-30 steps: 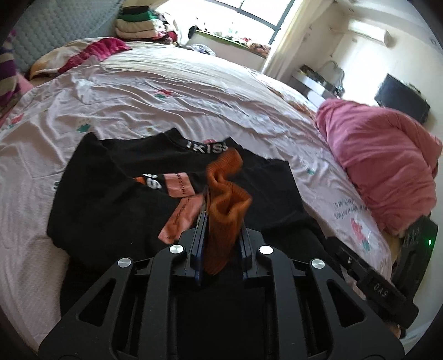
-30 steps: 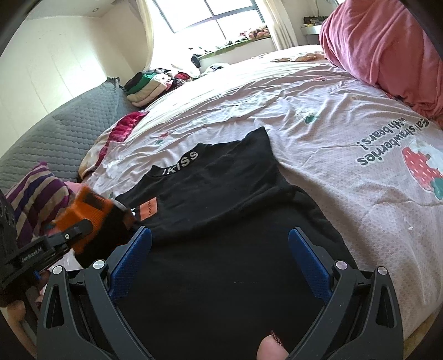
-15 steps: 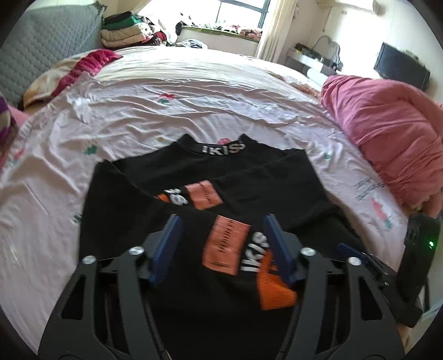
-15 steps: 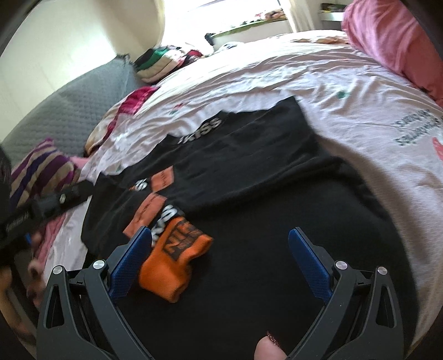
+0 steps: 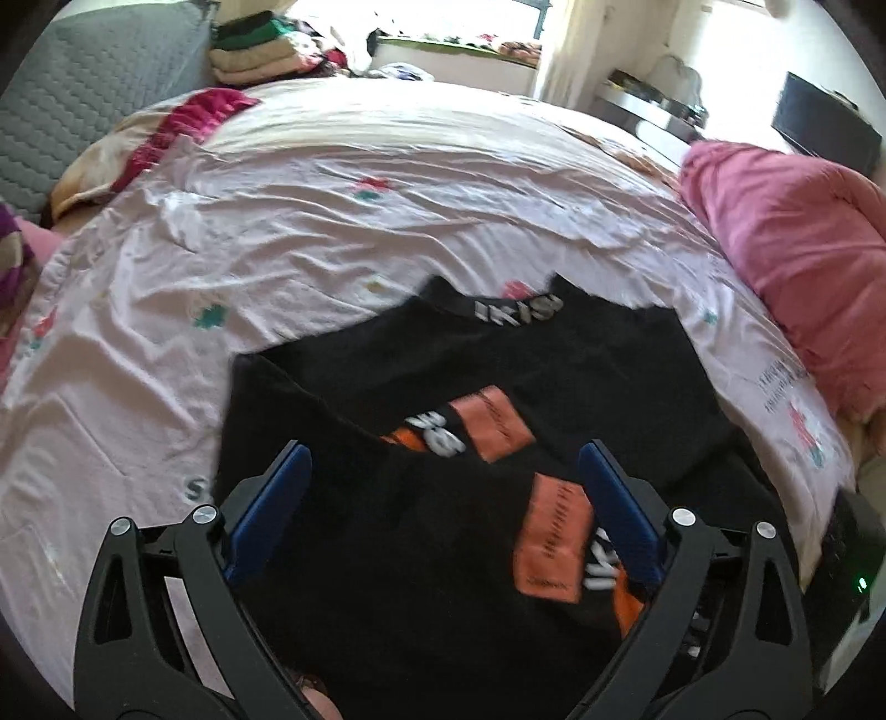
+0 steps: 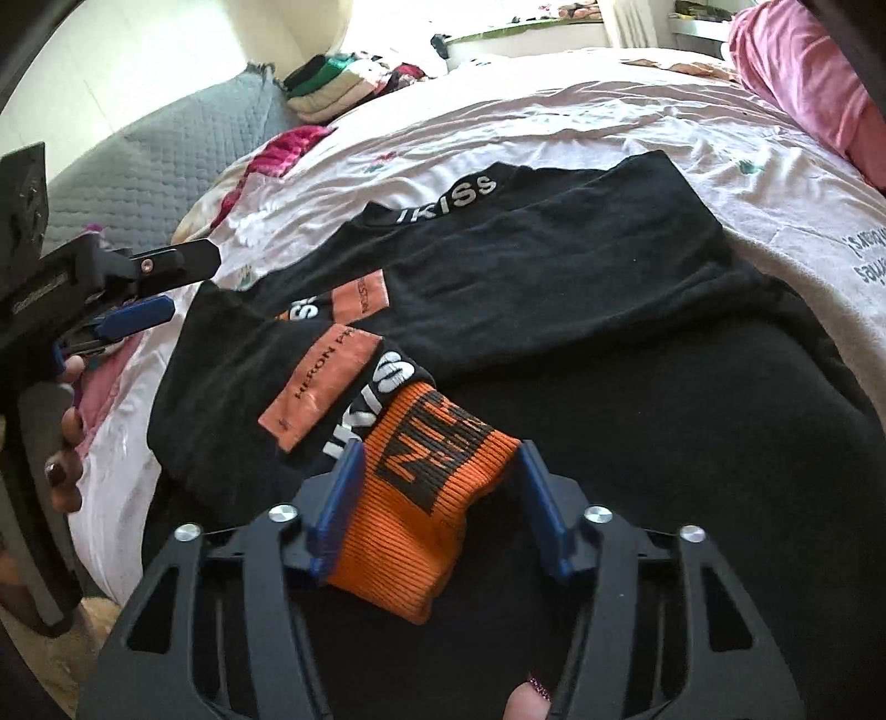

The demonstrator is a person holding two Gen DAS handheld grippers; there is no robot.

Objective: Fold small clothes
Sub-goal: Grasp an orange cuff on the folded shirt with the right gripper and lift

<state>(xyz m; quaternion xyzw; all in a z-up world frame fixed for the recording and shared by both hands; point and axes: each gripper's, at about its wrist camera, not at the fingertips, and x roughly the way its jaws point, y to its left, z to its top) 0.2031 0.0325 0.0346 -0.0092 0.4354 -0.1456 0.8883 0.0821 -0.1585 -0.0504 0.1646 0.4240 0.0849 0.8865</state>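
The black sweater [image 6: 554, 288] lies flat on the bed [image 5: 387, 183], its sleeve folded across the body so that the orange cuff [image 6: 426, 498] rests on the near part of the sweater. The right gripper [image 6: 437, 487] has its blue pads on either side of that cuff: its jaws have just been closing, the left pad [image 6: 338, 509] lies against the ribbed cuff, and a small gap shows at the right pad, so whether the grip has bitten yet cannot be told. Just beyond the cuff, on the same sleeve, sit a salmon label [image 6: 321, 387] and white lettering. Farther along the sweater a second salmon label [image 6: 362, 299] shows on the other sleeve, and the collar with white lettering [image 6: 443, 202] marks the sweater's far edge.

The left gripper [image 5: 443, 498] hangs above the near part of the sweater with its jaws spread wide; they have just been opening, and nothing is clamped between them. In the right wrist view this gripper [image 6: 138, 288] stands off the sweater's left edge, held by a hand [image 6: 63, 443].

Beyond the sweater's collar the pale sheet runs to a stack of folded clothes [image 5: 255, 50]. To the sweater's right lies a pink quilt [image 5: 786, 249].
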